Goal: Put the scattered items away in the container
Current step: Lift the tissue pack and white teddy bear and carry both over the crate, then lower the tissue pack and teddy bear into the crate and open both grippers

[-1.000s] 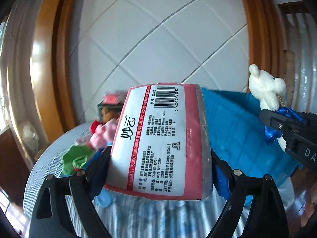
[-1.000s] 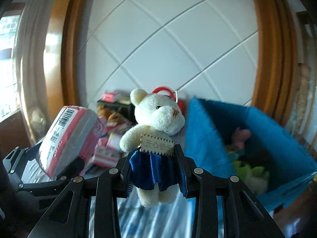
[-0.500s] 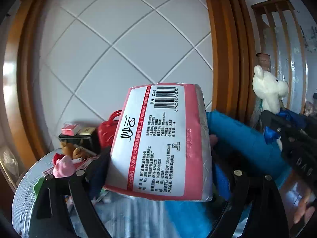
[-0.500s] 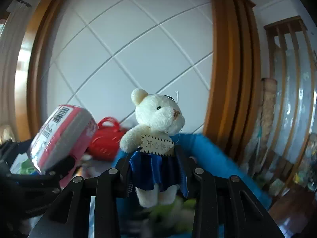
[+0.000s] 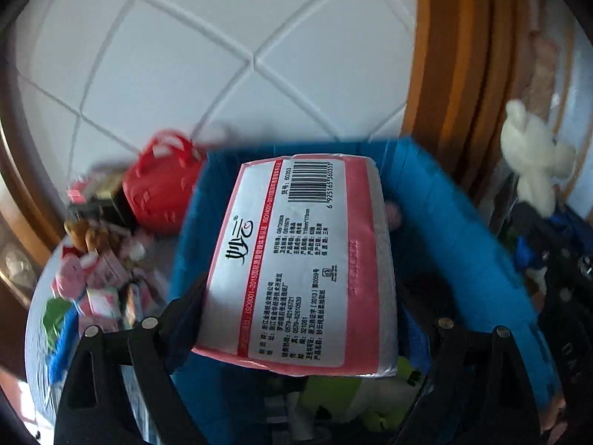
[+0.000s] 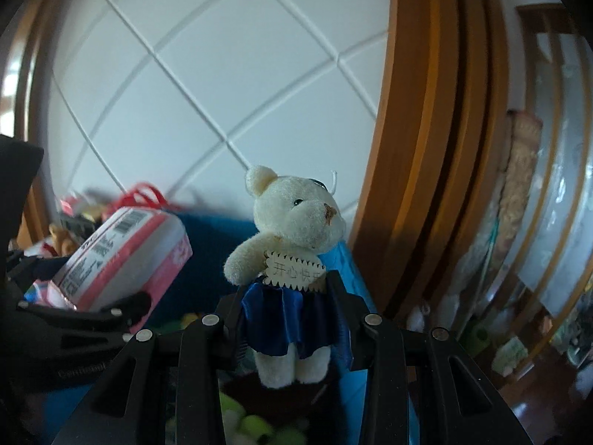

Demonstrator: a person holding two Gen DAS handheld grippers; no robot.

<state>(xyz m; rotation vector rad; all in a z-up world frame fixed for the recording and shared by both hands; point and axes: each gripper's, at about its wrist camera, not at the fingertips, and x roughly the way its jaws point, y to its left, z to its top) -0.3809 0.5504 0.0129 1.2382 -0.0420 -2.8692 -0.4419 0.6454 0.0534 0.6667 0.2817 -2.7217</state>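
My left gripper is shut on a pink and white tissue pack with a barcode, held above the open blue fabric bin. My right gripper is shut on the blue skirt of a small white teddy bear, held upright over the bin's right side. The bear and right gripper show at the right edge of the left wrist view. The tissue pack and left gripper show at the left of the right wrist view. Plush toys lie inside the bin.
A red bag, a dark box, small plush figures and pink packets crowd the striped table left of the bin. A white tiled wall and wooden frame stand behind. Cluttered shelves lie to the right.
Both grippers have swept to the right with their loads, from over the cluttered table to above the blue bin. The left view now tilts down into the bin. Both grips are unchanged.
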